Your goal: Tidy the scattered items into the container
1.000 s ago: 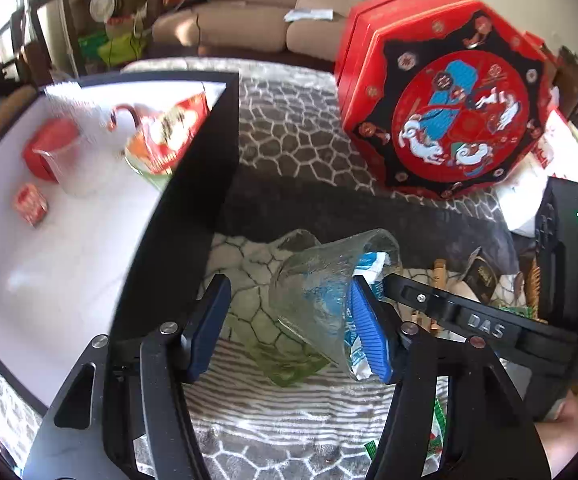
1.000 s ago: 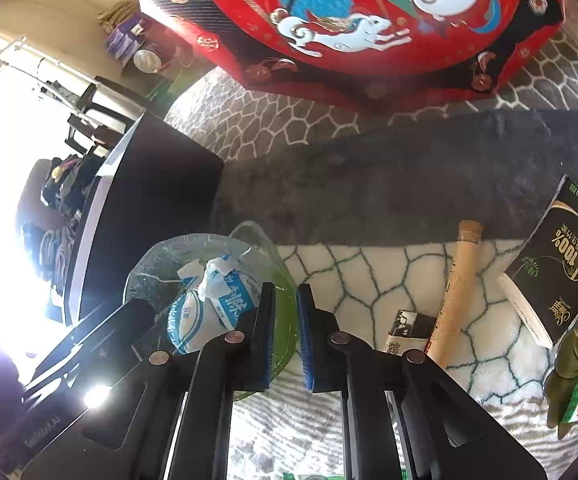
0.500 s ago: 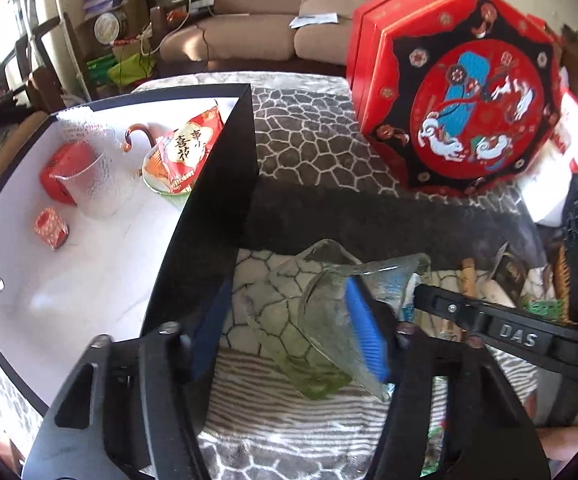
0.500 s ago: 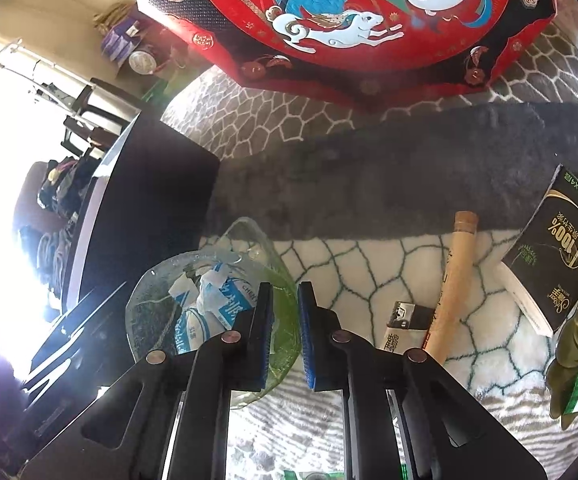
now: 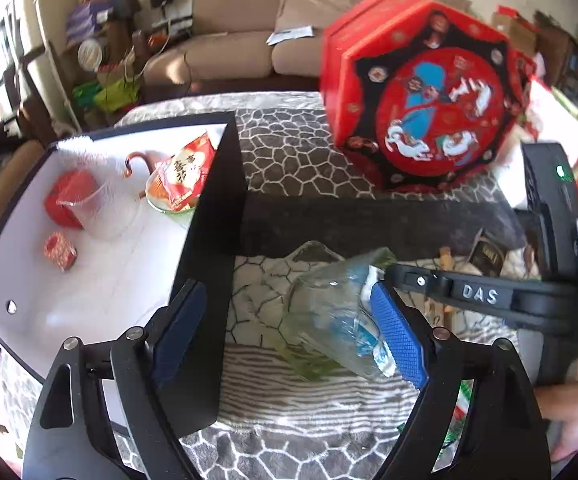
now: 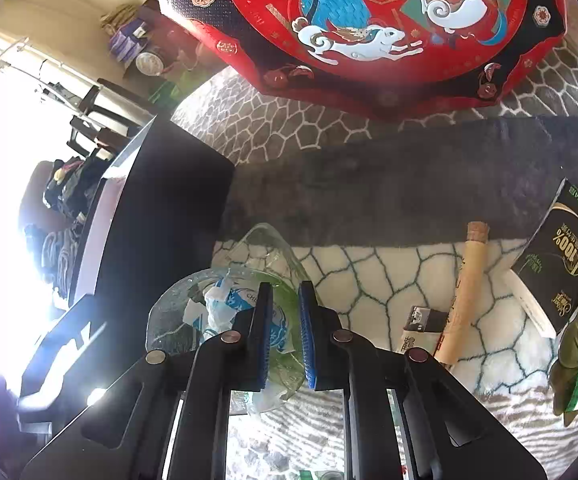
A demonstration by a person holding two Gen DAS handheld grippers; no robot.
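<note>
While the clear glass bowl (image 6: 193,312) hangs tilted above the rug, this is how things stand.

Task's thing: a clear, bubbled glass bowl holding a crumpled blue-and-white wrapper (image 6: 225,308); the right gripper (image 6: 283,332) pinches its near rim.
Right fingers: narrow, closed on the bowl's rim, one pad inside the bowl and the other outside it.
Below the bowl: a second, green-tinted glass dish (image 6: 269,248) lies on the rug just beyond the right fingertips; whether the two still touch I cannot tell.
Left gripper (image 5: 289,328): fingers spread wide, holding nothing; the bowl sits between them, close to the right-hand pad and well apart from the left-hand one.
Container: a black box with a white inside (image 5: 225,208), its wall just beside the left-hand finger; inside lie a clear plastic cup (image 5: 101,212), red packets and a small red tin.
Step in hand: by my reading, carrying the lifted bowl toward the box.
Next move: probably swing the bowl over the black wall, keep it level enough that the wrapper stays in, and lower it onto bare white floor near the cup.
Further out: a large red octagonal gift box (image 6: 369,20) beyond the fingertips; a rolled beige stick (image 6: 465,296) and a dark carton (image 6: 561,256) off to the right.
</note>
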